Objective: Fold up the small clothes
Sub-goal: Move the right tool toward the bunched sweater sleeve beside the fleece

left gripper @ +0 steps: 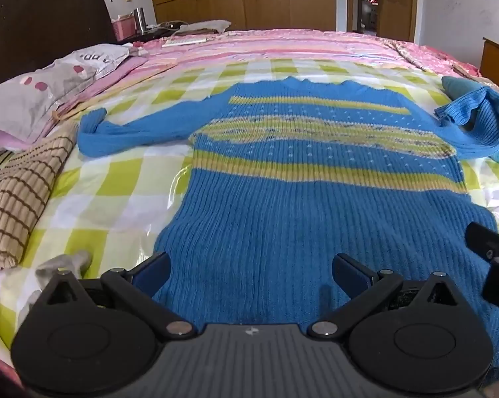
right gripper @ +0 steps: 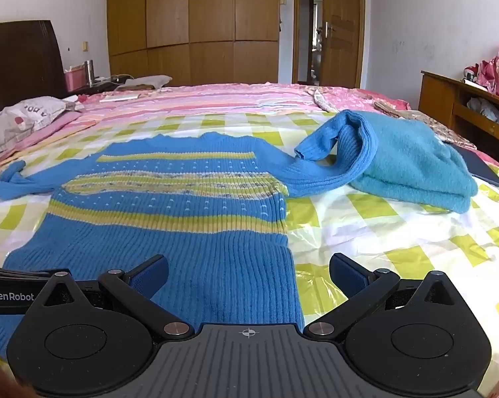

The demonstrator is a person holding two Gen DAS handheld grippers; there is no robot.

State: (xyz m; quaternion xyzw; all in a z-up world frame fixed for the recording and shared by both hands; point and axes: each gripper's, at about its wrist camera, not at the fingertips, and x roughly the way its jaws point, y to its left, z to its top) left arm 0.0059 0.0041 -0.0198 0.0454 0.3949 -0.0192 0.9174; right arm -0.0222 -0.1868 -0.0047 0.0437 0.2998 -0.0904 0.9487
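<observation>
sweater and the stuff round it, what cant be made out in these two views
- Sweater hem: both views, hidden behind the open left gripper and open right gripper.
- Right sleeve's far side: right wrist view, draped over the teal garment, contact hidden.
- Pillow print: left wrist view, folded and too small to read.
- Dark flat object: right wrist view, partly behind the teal garment.

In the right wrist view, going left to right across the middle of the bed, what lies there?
Grey spotted pillow → blue knitted sweater with yellow stripes → its right sleeve, draped upward → fluffy turquoise folded garment → dark flat tablet-like slab → wooden side cabinet.
</observation>
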